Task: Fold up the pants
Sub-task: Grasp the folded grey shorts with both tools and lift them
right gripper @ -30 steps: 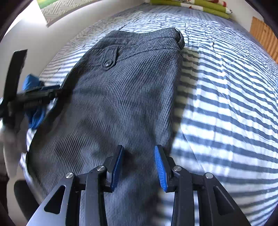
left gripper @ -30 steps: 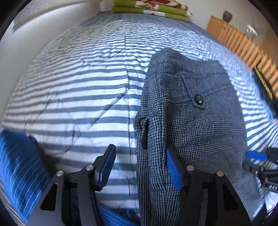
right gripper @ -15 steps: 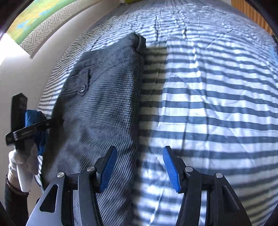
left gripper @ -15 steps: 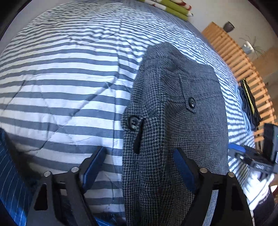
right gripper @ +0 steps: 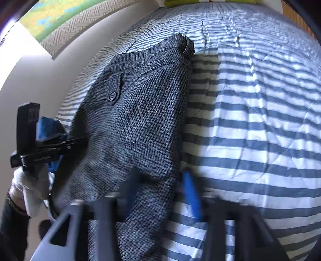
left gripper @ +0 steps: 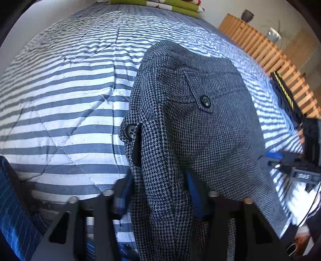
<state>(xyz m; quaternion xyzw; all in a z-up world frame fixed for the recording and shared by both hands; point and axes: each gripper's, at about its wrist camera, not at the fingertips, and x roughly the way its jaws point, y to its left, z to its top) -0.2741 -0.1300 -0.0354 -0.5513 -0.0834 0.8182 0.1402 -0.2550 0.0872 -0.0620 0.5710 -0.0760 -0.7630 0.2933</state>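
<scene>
The left gripper (left gripper: 158, 192) is pinching the near left edge of the pants (left gripper: 200, 124), its jaws having just been closing, with a thick ridge of checked cloth bunched between the blue pads. The right gripper (right gripper: 160, 194) is doing the same on the opposite edge, its jaws having just been closing too, blurred but with cloth pressed between them. Taking both side edges at the near end is probably meant to let the person lift that end evenly and carry it over toward the waistband for the next fold.

The pants are lying on the striped bed (left gripper: 66, 104), already doubled lengthwise, one leg over the other, with the waistband at the far end. A buttoned back pocket flap (left gripper: 202, 96) is facing up, and the waist button (left gripper: 130, 131) is poking out at the left edge. They are sitting flat and fairly smooth, so a fold over should land cleanly. Folded bedding (left gripper: 160, 6) is resting at the far end of the bed, well apart.
</scene>
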